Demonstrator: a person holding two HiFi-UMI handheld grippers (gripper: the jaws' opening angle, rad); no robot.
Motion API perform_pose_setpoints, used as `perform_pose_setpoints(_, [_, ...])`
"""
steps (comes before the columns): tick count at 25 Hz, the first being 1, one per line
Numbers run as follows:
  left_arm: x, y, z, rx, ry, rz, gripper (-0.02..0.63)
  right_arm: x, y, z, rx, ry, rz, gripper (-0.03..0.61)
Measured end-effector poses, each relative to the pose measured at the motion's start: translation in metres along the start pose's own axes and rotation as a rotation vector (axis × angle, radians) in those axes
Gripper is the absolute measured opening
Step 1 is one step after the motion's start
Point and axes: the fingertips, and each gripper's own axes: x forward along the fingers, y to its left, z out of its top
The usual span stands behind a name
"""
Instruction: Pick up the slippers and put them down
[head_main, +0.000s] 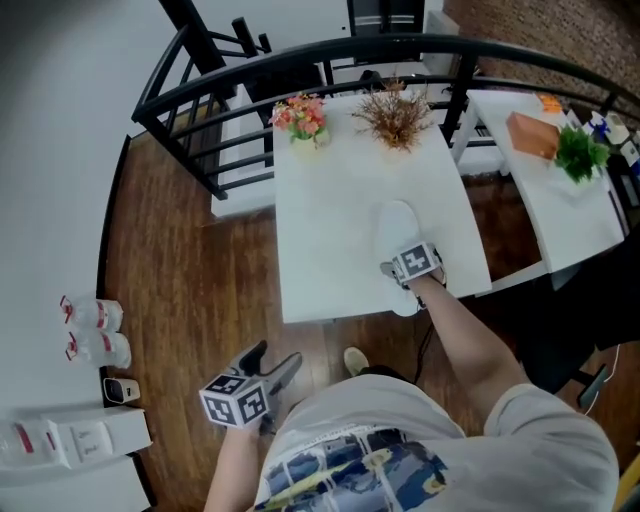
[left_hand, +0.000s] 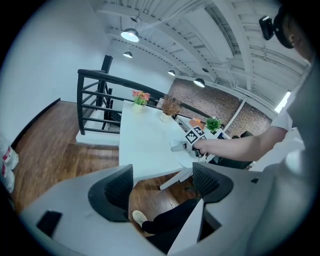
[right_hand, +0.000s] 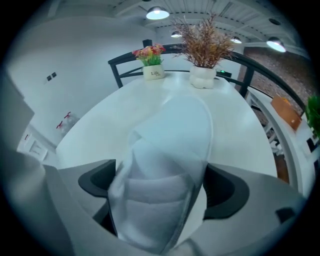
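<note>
A white slipper (head_main: 396, 225) lies lengthwise on the white table (head_main: 330, 200), near its front right edge. My right gripper (head_main: 398, 278) is down over the slipper's near end. In the right gripper view the slipper (right_hand: 175, 140) fills the gap between the two dark pads and bulges up there, so the right gripper (right_hand: 162, 190) is shut on it. My left gripper (head_main: 272, 360) hangs over the wooden floor in front of the table, well apart from the slipper. In its own view the left gripper (left_hand: 162, 185) is open with nothing between its pads.
A pot of pink flowers (head_main: 303, 118) and a pot of dried twigs (head_main: 395, 115) stand at the table's far edge. A black railing (head_main: 200, 100) runs behind. A second table (head_main: 560, 215) to the right holds an orange box (head_main: 532, 135) and a green plant (head_main: 580, 152). Bottles (head_main: 95, 330) stand at far left.
</note>
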Motion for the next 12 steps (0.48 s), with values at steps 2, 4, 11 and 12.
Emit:
perform_pose_setpoints(2, [0.002, -0.001, 0.005, 0.006, -0.002, -0.008, 0.374, -0.006, -0.009, -0.008, -0.049, 0.025, -0.013, 0.539])
perform_pose_setpoints(4, [0.002, -0.002, 0.007, 0.018, 0.002, -0.015, 0.374, -0.008, -0.015, -0.008, -0.067, 0.02, -0.025, 0.53])
perform_pose_setpoints(11, [-0.008, -0.013, -0.005, 0.036, 0.006, -0.029, 0.374, -0.022, -0.019, -0.007, -0.061, -0.046, -0.052, 0.48])
perform_pose_setpoints(12, [-0.01, -0.015, -0.009, 0.036, 0.008, -0.032, 0.374, -0.023, -0.022, -0.009, -0.063, -0.055, -0.057, 0.481])
